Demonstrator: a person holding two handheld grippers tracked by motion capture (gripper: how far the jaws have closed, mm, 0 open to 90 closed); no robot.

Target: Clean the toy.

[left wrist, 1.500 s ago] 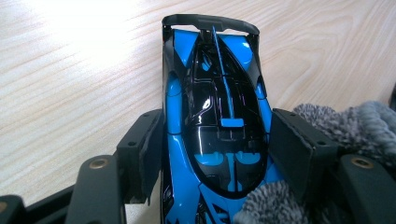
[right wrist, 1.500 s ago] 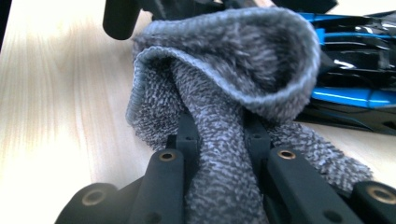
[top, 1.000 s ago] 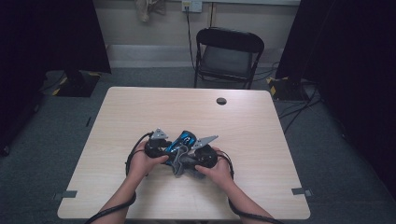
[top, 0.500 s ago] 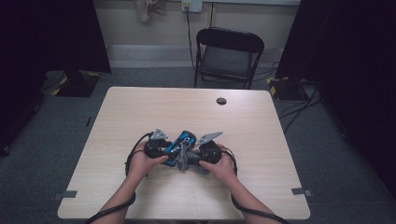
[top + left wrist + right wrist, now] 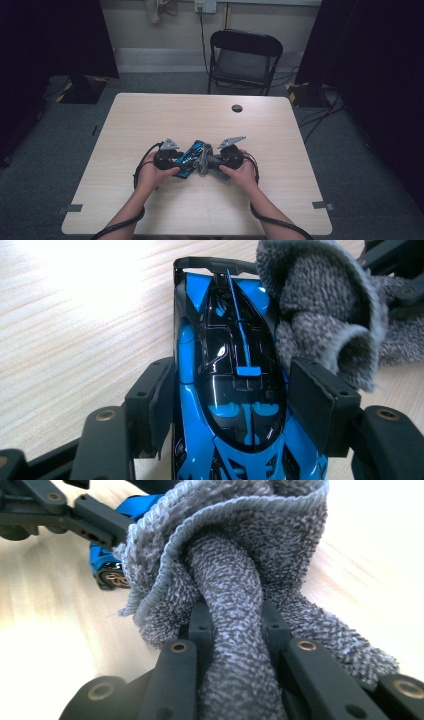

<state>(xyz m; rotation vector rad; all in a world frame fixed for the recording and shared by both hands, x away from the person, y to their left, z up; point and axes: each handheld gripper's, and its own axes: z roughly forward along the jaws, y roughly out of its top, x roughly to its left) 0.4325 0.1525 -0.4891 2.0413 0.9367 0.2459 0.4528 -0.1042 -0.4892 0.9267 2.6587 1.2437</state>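
Black claws with brass screws, grey three-cornered plates, trailing black cables

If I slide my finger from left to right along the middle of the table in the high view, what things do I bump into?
left gripper → blue toy car → grey cloth → right gripper

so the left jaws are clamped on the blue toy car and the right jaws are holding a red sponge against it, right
Not quite: the right gripper holds a grey cloth, not a red sponge, as the right gripper view shows. The left gripper does clamp the blue toy car.
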